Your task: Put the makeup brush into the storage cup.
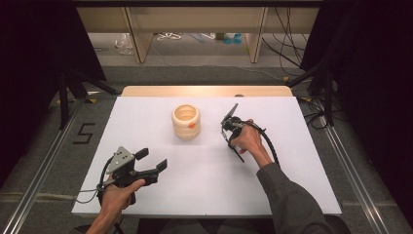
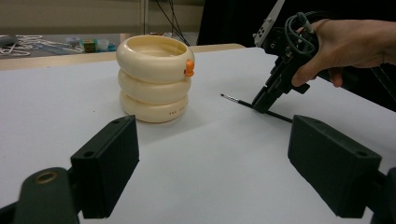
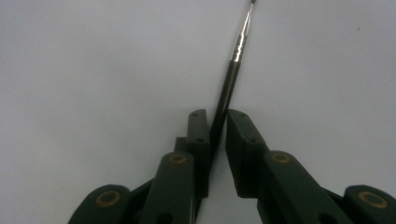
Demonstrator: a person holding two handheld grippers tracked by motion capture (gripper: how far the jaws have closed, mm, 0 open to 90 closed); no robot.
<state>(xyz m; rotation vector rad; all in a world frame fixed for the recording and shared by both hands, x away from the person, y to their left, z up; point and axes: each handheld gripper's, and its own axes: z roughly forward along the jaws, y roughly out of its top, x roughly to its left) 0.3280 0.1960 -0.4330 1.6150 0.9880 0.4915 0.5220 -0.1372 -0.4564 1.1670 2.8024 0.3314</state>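
A thin black paintbrush (image 3: 236,56) with a silver ferrule lies on the white table (image 1: 146,117). My right gripper (image 3: 217,126) points down at it, and its pads close on the black handle. In the left gripper view the brush (image 2: 232,99) sticks out to the left of the right gripper (image 2: 261,106). A cream pot (image 1: 186,122) made of three stacked rings, with a small orange knob, stands upright left of that hand. My left gripper (image 1: 152,159) rests near the front left, open with nothing between its jaws, facing the pot (image 2: 154,79).
The table's far wooden edge (image 1: 204,90) lies behind the pot. Beyond it are wooden shelf legs (image 1: 139,39) and loose cables on the floor. Dark stands (image 1: 63,97) flank the table at both sides.
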